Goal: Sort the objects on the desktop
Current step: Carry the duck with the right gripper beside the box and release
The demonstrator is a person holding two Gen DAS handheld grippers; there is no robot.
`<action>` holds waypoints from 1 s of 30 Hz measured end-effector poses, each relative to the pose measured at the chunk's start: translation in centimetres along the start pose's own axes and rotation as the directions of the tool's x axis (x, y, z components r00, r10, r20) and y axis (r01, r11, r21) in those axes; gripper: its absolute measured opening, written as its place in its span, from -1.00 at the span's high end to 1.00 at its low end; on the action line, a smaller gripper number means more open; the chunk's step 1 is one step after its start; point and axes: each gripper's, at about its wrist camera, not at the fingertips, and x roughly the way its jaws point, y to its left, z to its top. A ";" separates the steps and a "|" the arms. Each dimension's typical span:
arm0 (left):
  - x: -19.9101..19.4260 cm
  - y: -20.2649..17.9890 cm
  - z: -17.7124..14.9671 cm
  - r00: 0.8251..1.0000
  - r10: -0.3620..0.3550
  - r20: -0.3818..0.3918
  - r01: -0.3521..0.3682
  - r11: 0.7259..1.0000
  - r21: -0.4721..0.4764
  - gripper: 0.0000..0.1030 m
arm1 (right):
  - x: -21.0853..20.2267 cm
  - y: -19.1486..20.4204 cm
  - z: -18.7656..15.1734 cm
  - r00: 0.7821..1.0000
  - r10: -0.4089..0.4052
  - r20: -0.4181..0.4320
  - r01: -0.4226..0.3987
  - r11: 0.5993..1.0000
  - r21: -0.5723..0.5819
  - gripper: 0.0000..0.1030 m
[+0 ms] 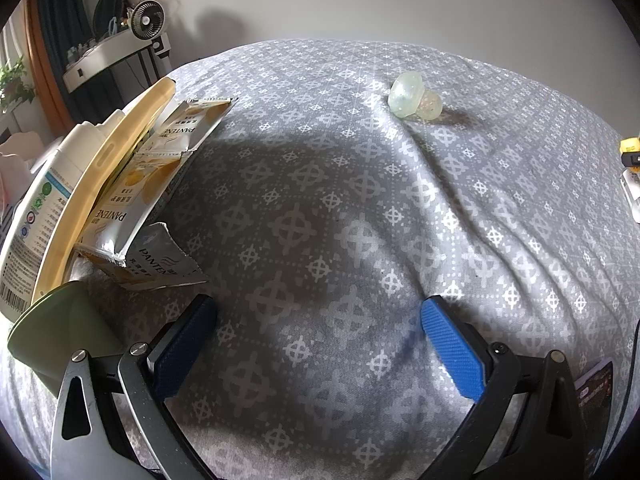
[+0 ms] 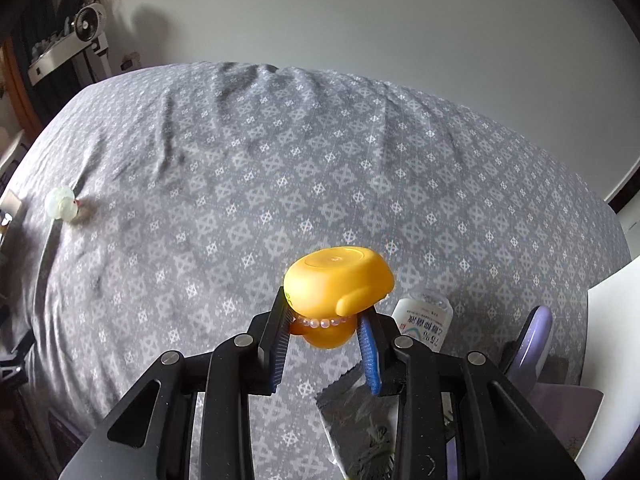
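my right gripper point(image 2: 325, 334) is clamped on the yellow rubber duck point(image 2: 338, 280), upside down with a bead necklace at its neck, lifted above the grey patterned cloth point(image 2: 280, 160). my left gripper point(image 1: 320, 320) hangs open over bare cloth, with the translucent toy point(image 1: 414, 100) lying far ahead, slightly right.

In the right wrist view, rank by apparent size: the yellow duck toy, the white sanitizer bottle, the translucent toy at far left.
1. yellow duck toy, though nearness to the camera inflates it.
2. white sanitizer bottle, partly hidden.
3. translucent toy, farthest away.
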 end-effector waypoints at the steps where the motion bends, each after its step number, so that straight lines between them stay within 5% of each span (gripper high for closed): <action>1: 0.0 0.0 0.0 1.000 0.000 0.000 0.000 1.000 0.000 -1.00 | 0.4 0.4 -0.4 1.000 -0.003 -0.004 0.003 1.000 -0.012 0.46; 12: 0.0 0.0 0.0 1.000 0.001 0.000 -0.001 1.000 0.000 -1.00 | 0.5 -0.1 -2.1 1.000 -0.008 -0.027 0.008 1.000 -0.021 0.39; 18: 0.0 0.0 0.0 1.000 0.001 0.000 -0.001 1.000 0.000 -1.00 | -1.5 0.5 -2.1 0.998 -0.054 0.037 0.055 0.998 -0.040 -0.46; 22: 0.0 0.0 0.0 1.000 0.001 0.000 -0.001 1.000 0.000 -1.00 | -3.8 1.4 -1.0 0.991 -0.072 0.116 0.080 0.995 -0.066 -0.49; 30: 0.0 0.0 0.0 1.000 0.001 0.000 -0.001 1.000 0.000 -1.00 | -5.6 6.3 1.3 0.982 0.080 0.171 -0.066 0.994 -0.085 -0.49</action>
